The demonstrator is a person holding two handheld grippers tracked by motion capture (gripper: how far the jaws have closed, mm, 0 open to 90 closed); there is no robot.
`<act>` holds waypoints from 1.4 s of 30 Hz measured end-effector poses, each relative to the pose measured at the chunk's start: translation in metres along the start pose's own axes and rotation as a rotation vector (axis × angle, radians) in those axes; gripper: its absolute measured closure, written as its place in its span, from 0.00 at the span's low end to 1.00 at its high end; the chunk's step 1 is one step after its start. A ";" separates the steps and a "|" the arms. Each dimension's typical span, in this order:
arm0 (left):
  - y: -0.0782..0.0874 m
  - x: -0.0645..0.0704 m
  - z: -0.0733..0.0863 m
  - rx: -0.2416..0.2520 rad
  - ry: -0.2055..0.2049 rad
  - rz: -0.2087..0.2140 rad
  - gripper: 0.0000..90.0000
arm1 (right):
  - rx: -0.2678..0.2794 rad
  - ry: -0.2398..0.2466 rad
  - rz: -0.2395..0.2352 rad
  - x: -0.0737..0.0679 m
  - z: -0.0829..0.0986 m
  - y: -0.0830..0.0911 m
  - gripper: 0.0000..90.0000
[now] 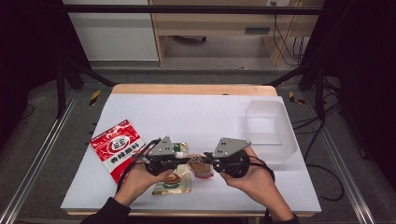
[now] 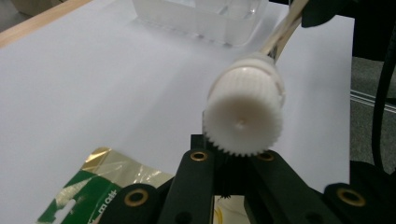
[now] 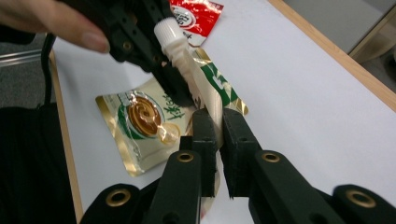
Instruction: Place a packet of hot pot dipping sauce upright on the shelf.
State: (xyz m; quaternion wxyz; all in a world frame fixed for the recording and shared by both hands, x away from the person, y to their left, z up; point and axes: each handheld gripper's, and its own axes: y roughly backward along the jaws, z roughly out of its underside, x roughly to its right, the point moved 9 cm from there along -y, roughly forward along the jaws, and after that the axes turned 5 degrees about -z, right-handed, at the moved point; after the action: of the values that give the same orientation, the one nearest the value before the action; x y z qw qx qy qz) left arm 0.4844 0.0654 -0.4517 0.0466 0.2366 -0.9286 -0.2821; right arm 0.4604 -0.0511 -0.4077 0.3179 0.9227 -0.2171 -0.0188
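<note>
I hold a spouted pouch [image 1: 201, 164] in the air between my two hand-held grippers, just above the table [image 1: 196, 116]. My right hand-held gripper [image 3: 215, 122] is clamped on the flat body of the pouch: in the right gripper view the cream film runs down between the two black jaws, which stand close together on it. My left hand-held gripper [image 2: 233, 148] sits at the white ribbed cap [image 2: 243, 115]. In the left gripper view the cap's toothed rim rests against the jaw tips, but the contact is behind the cap, so I cannot tell whether those jaws are closed on it.

The pouch's long axis runs from one hand-held gripper to the other. The cap end points toward my left hand-held gripper and the body trails back to the right one. In the left gripper view the cap's flat face looks almost straight at the camera.

In the right gripper view a second pouch [image 3: 140, 122], gold-edged with a round brown emblem, lies flat on the table below and beyond my right hand-held gripper. A red sachet [image 1: 116, 148] lies flat further out past my left hand-held gripper. A clear plastic tub [image 1: 268, 128] stands beyond my right hand-held gripper; its walls are faint against the white surface.

The held pouch's print is hidden by jaws and hands.
</note>
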 end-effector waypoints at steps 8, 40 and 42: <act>-0.006 0.006 -0.014 -0.061 -0.044 -0.006 1.00 | -0.108 0.047 0.018 0.006 0.005 0.014 0.68; -0.008 0.020 -0.024 -0.082 -0.087 0.025 1.00 | -0.460 0.119 -0.036 0.008 0.006 -0.004 1.00; -0.008 0.019 -0.026 -0.065 -0.079 0.035 1.00 | -0.466 0.123 -0.046 0.009 0.005 -0.002 1.00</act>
State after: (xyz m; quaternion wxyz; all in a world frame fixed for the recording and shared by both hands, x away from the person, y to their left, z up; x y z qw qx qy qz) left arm 0.4760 0.0378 -0.4349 0.0225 0.2074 -0.9240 -0.3204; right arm 0.4687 -0.0566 -0.4120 0.5342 0.8286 -0.1663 -0.0195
